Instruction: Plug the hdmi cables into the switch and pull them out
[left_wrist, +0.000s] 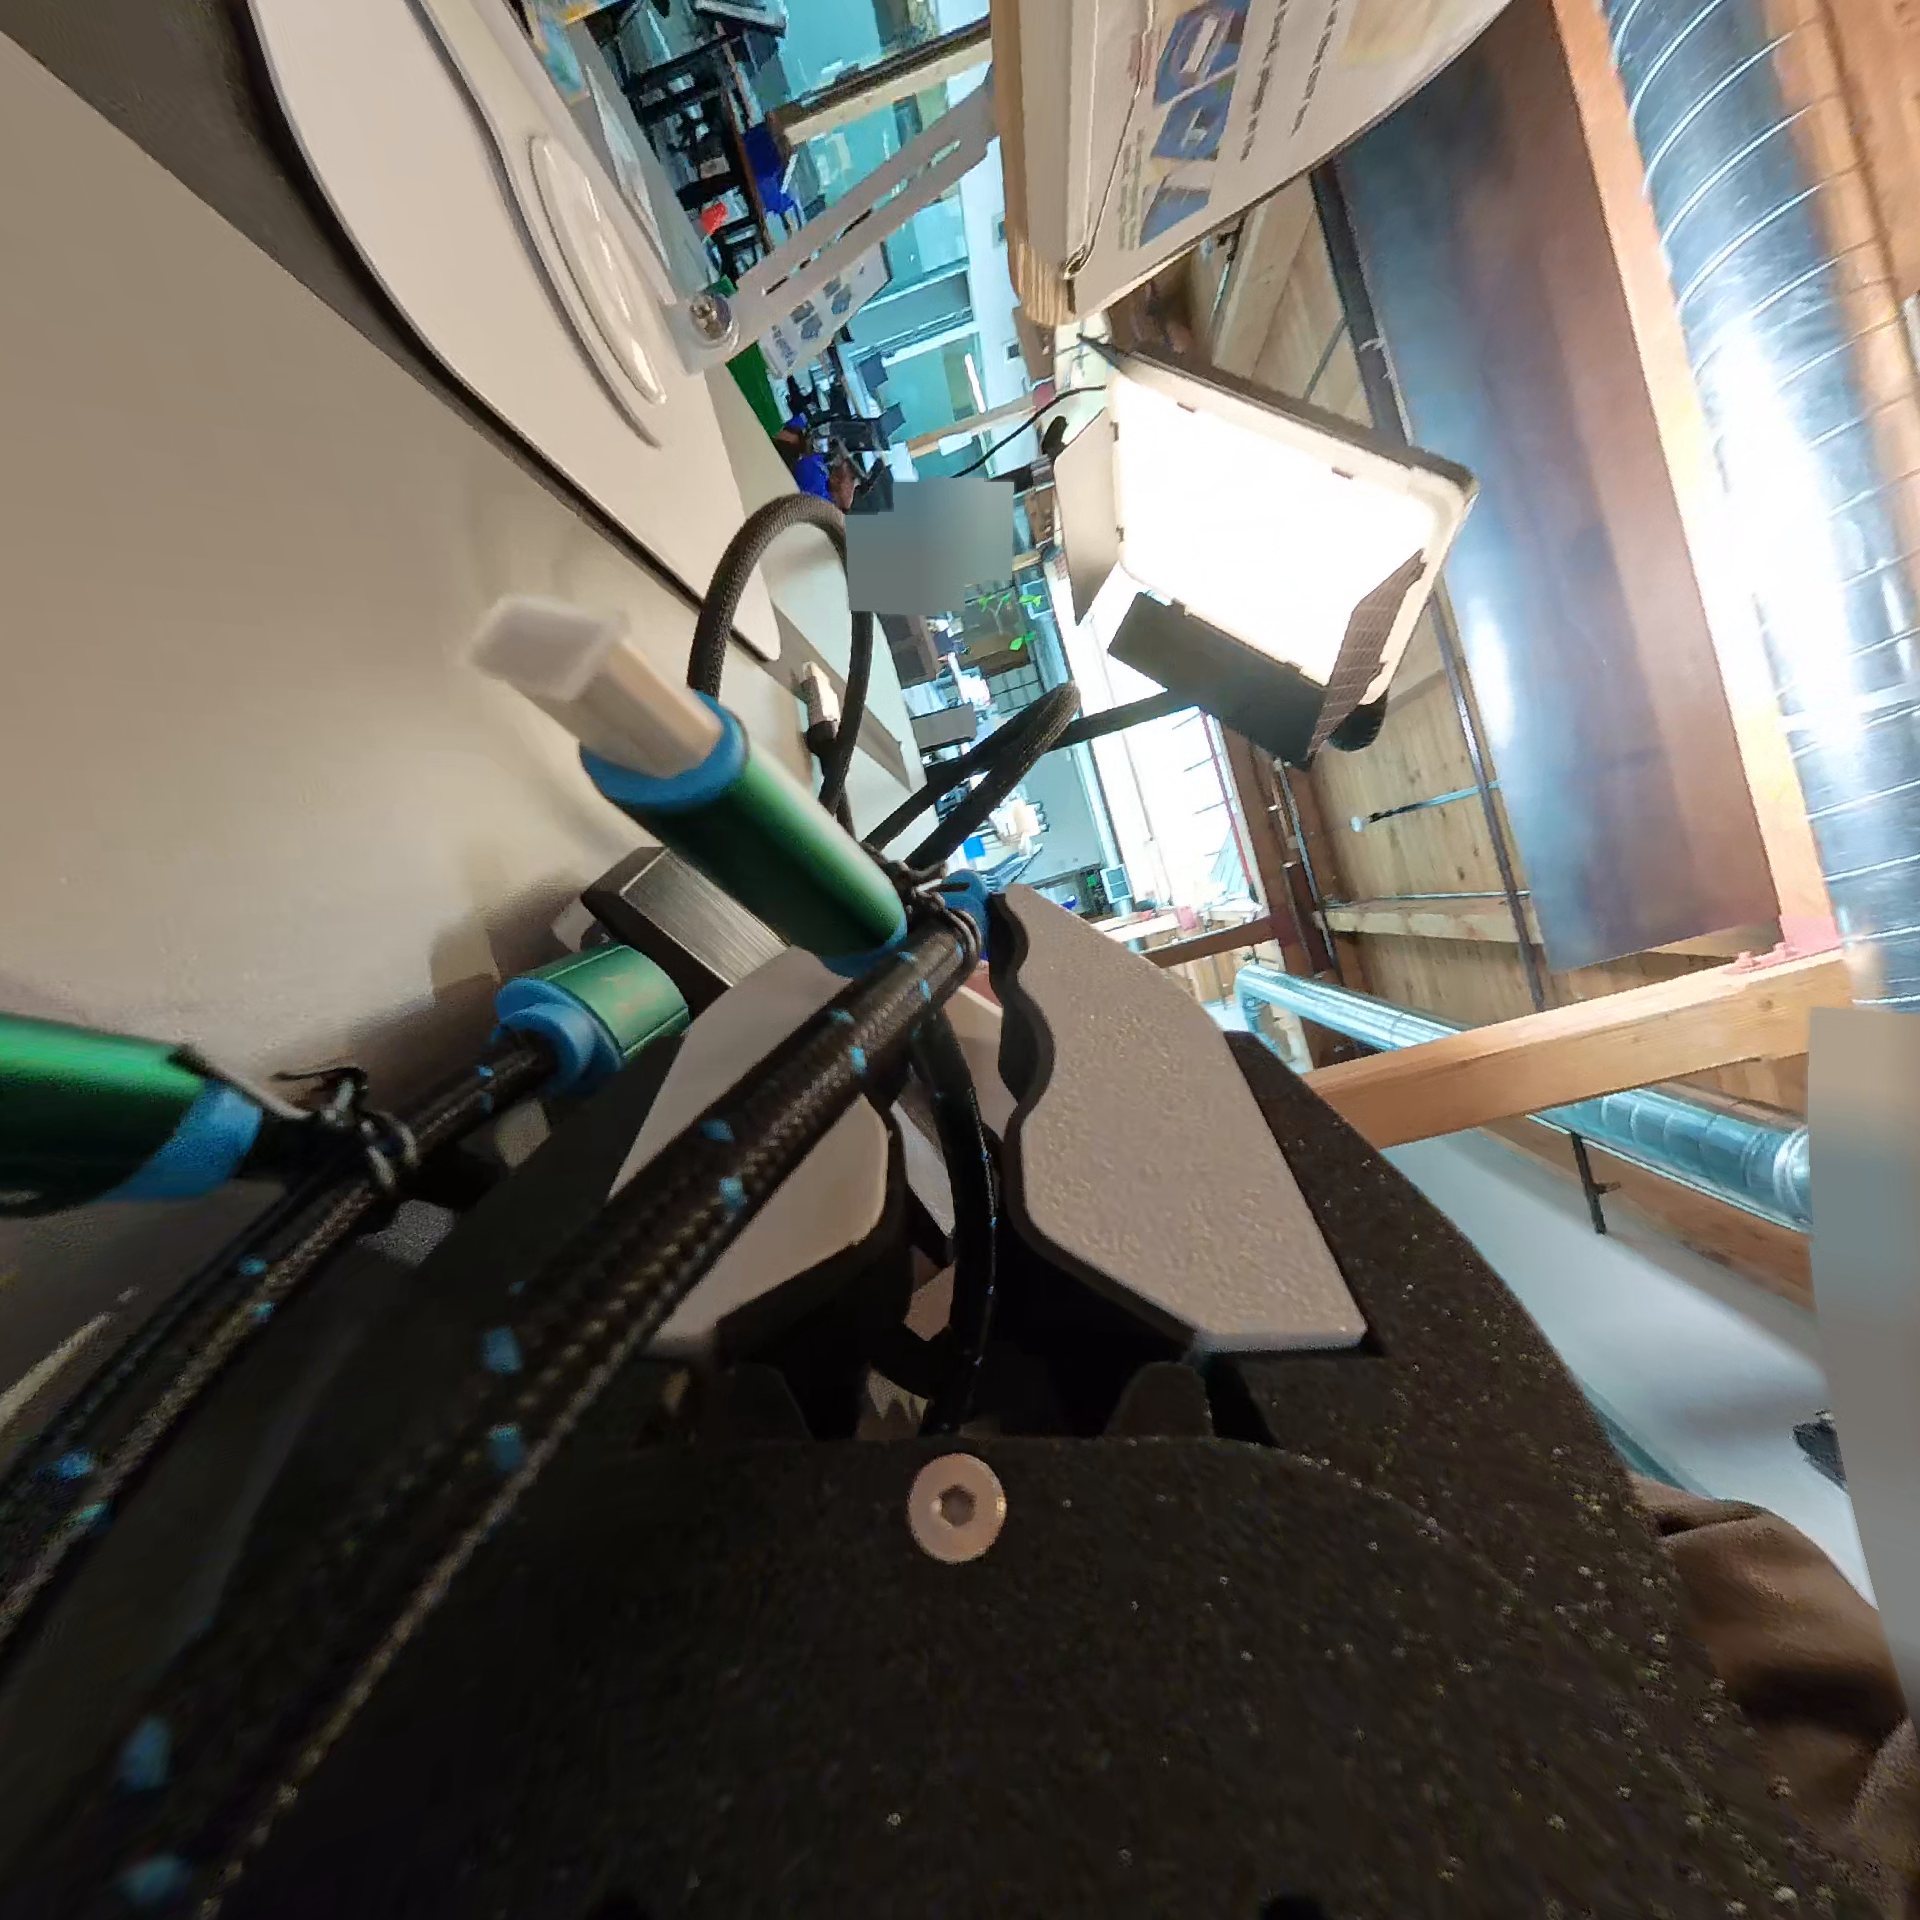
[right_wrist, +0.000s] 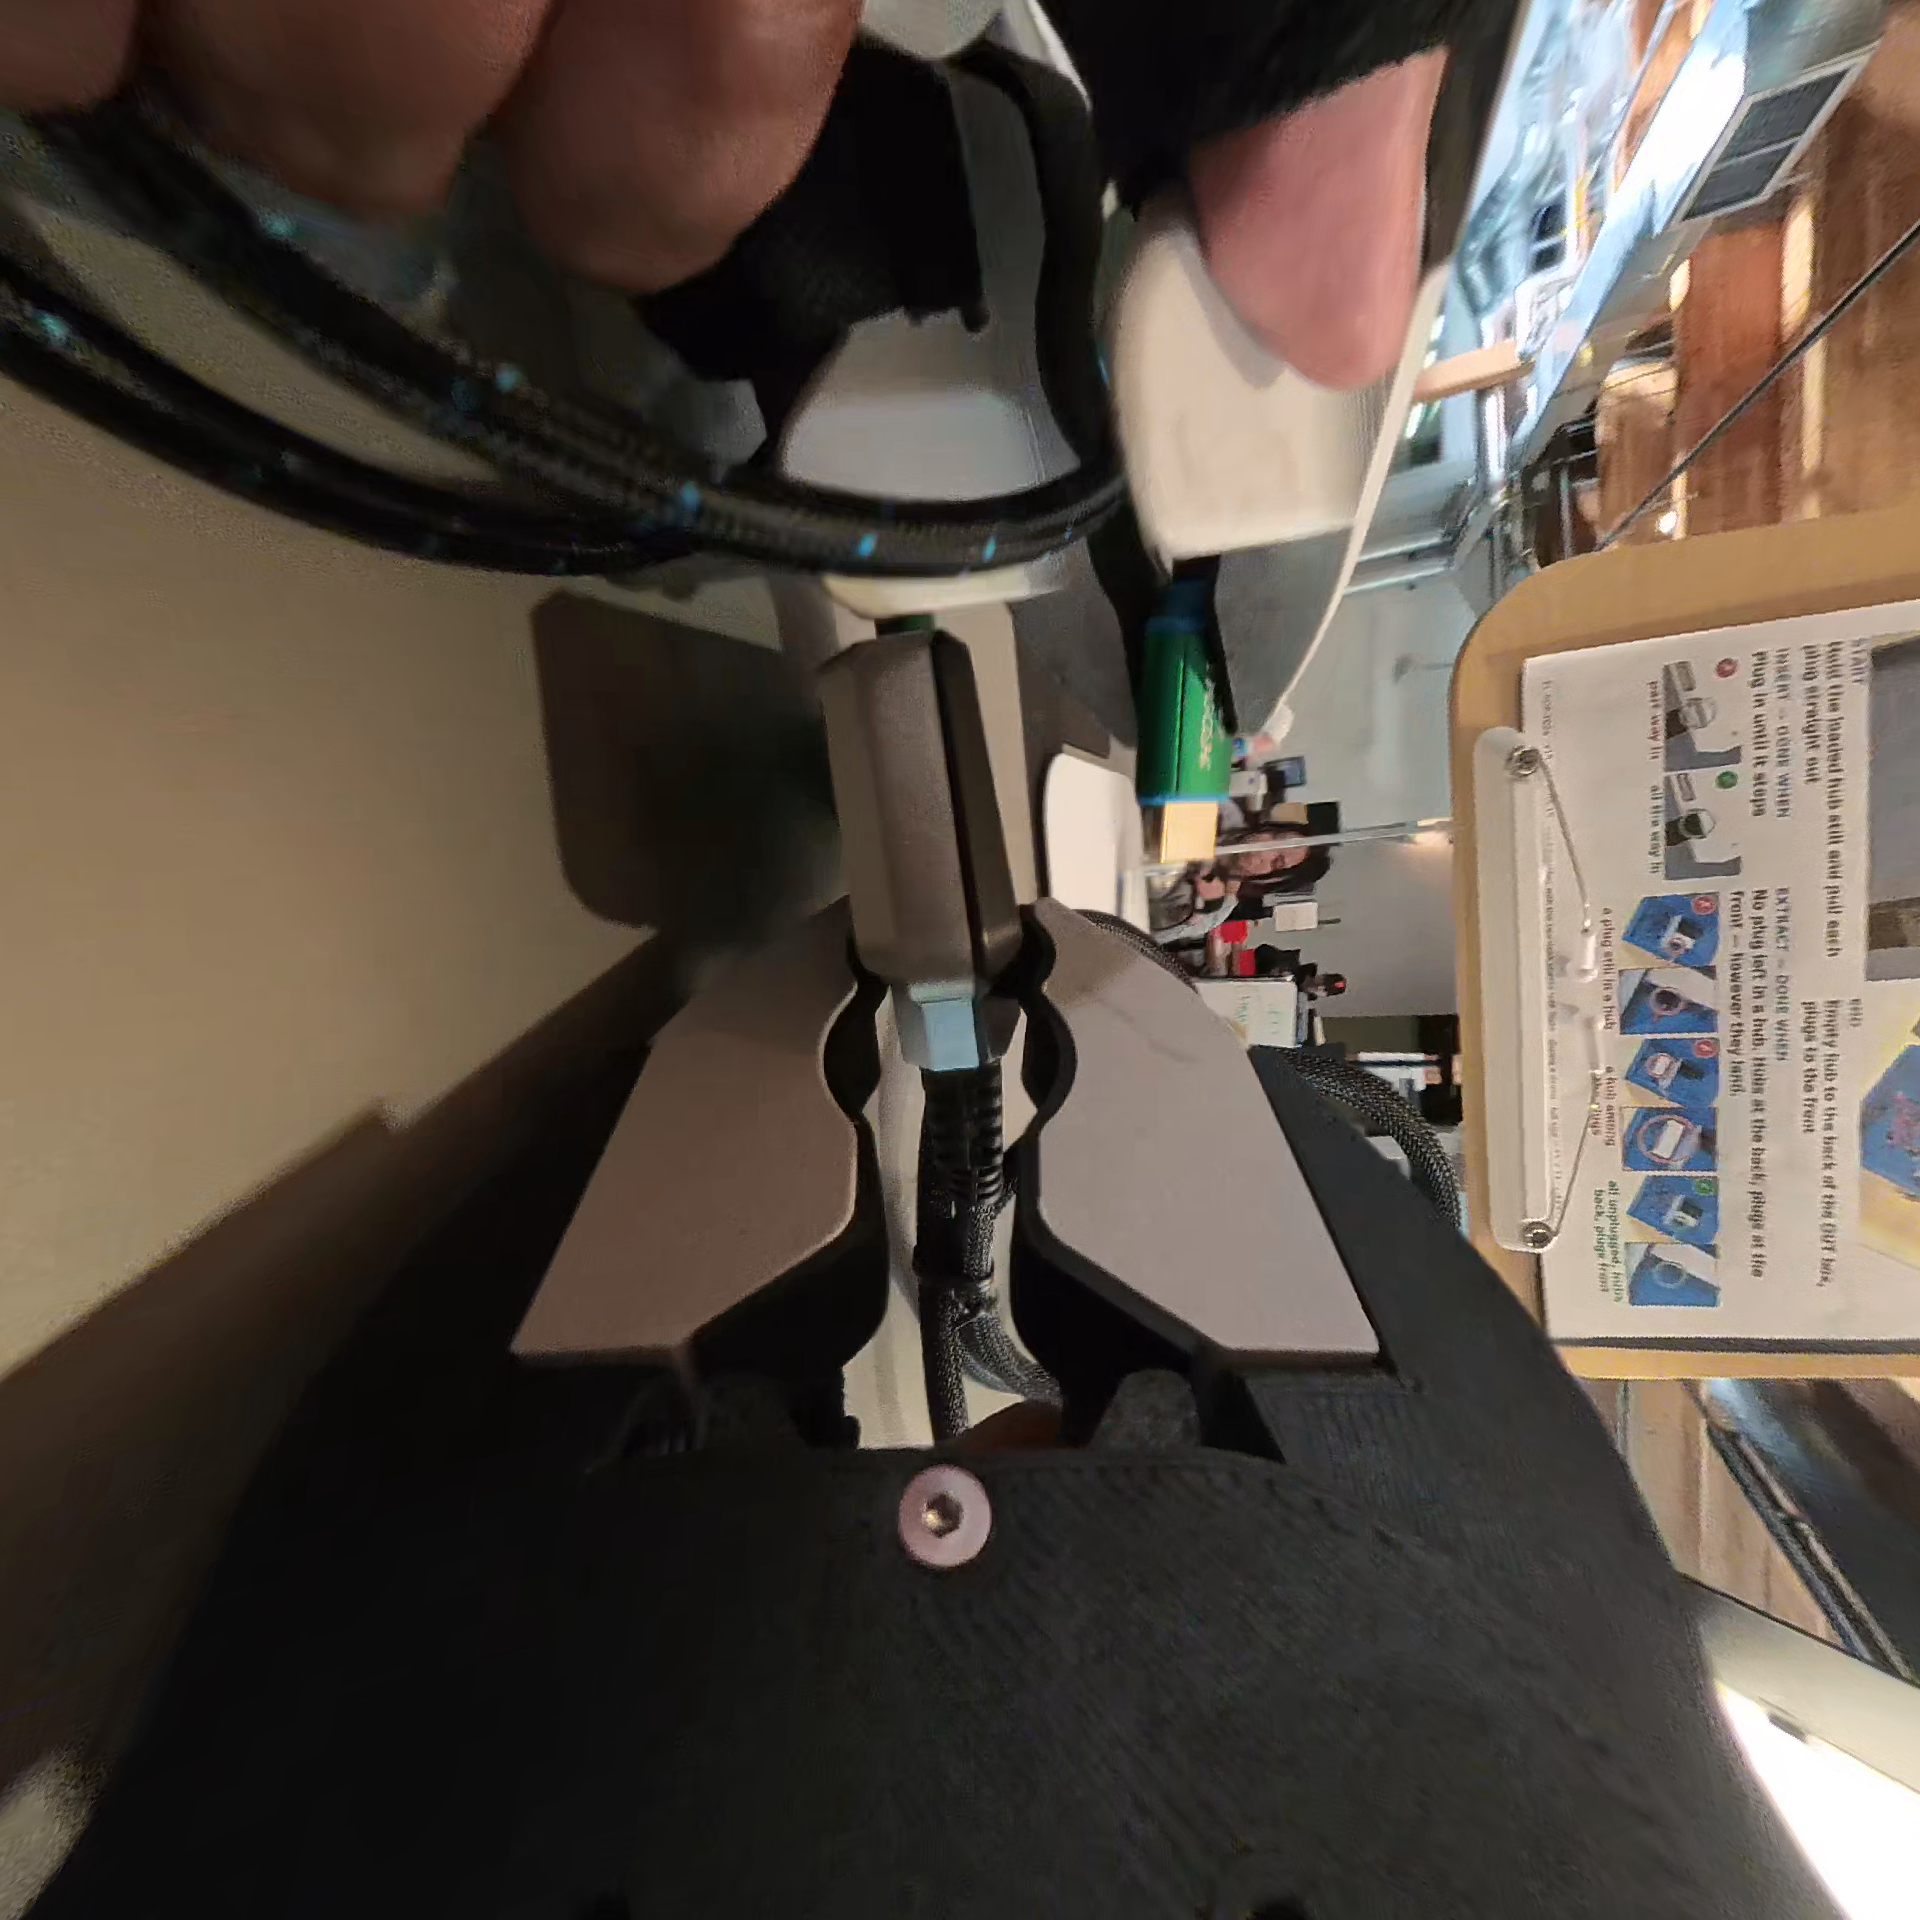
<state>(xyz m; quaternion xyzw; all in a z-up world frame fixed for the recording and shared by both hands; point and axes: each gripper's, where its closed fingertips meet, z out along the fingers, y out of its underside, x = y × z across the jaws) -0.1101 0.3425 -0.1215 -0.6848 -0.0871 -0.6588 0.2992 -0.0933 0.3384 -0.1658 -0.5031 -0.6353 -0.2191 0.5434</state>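
Gripping the cable end of a grey hub (right_wrist: 904, 810), the right tool (right_wrist: 951, 977) has its two tips set against the hub's corners. The hub's black braided cable (right_wrist: 956, 1174) trails back between the fingers. The left tool (left_wrist: 935, 935) is narrowly closed at the rear blue collar of a green plug (left_wrist: 758, 821), whose white cap (left_wrist: 540, 644) points away. A second green plug (left_wrist: 603, 997) sits in the hub just beside it. Blue-flecked cables (right_wrist: 436, 488) and a hand (right_wrist: 623, 135) crowd one side, with the beige table (left_wrist: 208, 623) close. There is freer room towards the wooden board (right_wrist: 1496, 935).
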